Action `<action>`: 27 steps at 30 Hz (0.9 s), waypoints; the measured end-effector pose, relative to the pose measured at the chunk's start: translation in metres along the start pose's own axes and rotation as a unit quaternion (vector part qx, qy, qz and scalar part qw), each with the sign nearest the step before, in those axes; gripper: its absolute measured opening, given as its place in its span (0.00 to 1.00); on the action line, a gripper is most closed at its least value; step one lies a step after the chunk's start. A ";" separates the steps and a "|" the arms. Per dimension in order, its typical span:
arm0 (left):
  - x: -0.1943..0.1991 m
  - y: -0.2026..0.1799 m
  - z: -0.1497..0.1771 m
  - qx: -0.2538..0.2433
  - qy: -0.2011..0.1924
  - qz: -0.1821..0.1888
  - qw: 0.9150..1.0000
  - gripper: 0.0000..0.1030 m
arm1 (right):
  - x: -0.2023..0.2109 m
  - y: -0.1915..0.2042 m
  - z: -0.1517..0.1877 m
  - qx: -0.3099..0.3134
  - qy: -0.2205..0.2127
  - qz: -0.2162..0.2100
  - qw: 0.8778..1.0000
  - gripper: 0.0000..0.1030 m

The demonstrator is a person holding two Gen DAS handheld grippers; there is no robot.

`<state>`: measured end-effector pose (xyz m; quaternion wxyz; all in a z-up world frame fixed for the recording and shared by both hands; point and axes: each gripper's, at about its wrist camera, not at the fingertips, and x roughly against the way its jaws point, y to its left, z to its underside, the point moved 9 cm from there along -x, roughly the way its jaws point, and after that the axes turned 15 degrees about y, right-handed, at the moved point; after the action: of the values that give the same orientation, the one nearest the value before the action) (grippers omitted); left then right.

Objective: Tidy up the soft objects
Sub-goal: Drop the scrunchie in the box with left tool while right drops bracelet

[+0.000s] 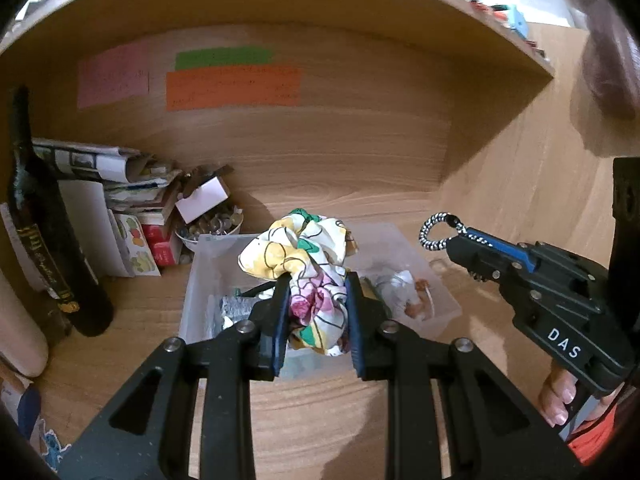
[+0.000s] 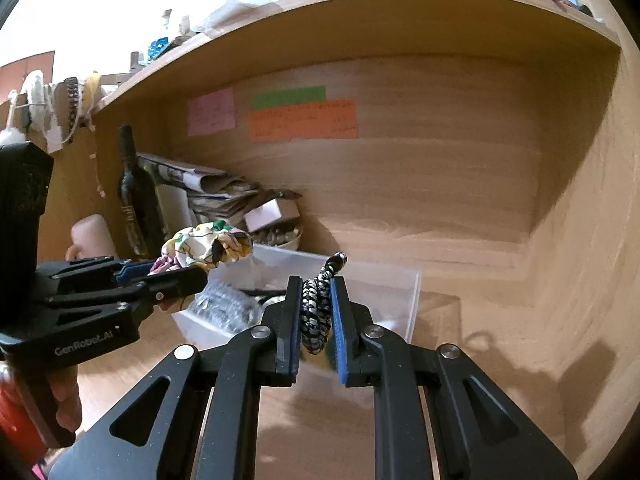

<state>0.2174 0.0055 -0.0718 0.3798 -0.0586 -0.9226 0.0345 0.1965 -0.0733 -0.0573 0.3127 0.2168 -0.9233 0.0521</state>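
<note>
Two grippers are held over a clear plastic box [image 1: 208, 276] on a wooden desk [image 1: 304, 412]. The left gripper [image 1: 316, 316] is clenched on a floral scrunchie [image 1: 300, 256], which is pinched between the blue pads and bulges above the box. The right gripper [image 2: 316, 316] is clenched on a black-and-white hair tie [image 2: 318, 304], its loop projecting past the fingertips. Both items are held above the box, not resting in it. Inside the box, a crumpled foil-like item [image 1: 236, 306] and some pale clutter are seen. A dark bottle [image 1: 52, 240], stacked papers [image 1: 120, 176] and a small bowl [image 1: 208, 228] are noted at the left, behind the box.
</note>
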 end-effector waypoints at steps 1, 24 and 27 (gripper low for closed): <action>-0.005 0.001 -0.001 0.003 0.004 0.001 1.000 0.23 | -0.004 -0.002 -0.003 -0.001 0.001 0.003 1.000 0.12; -0.082 0.008 0.002 0.026 0.082 0.021 0.996 0.61 | -0.107 -0.023 0.028 -0.022 0.145 0.017 0.989 0.24; -0.073 0.008 0.003 0.021 0.073 0.017 0.997 0.63 | -0.106 -0.021 0.030 -0.011 0.145 0.032 0.989 0.38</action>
<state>0.2670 0.0034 -0.1260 0.4462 -0.0689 -0.8905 0.0558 0.2646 -0.0600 -0.1454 0.4435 0.1737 -0.8754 0.0831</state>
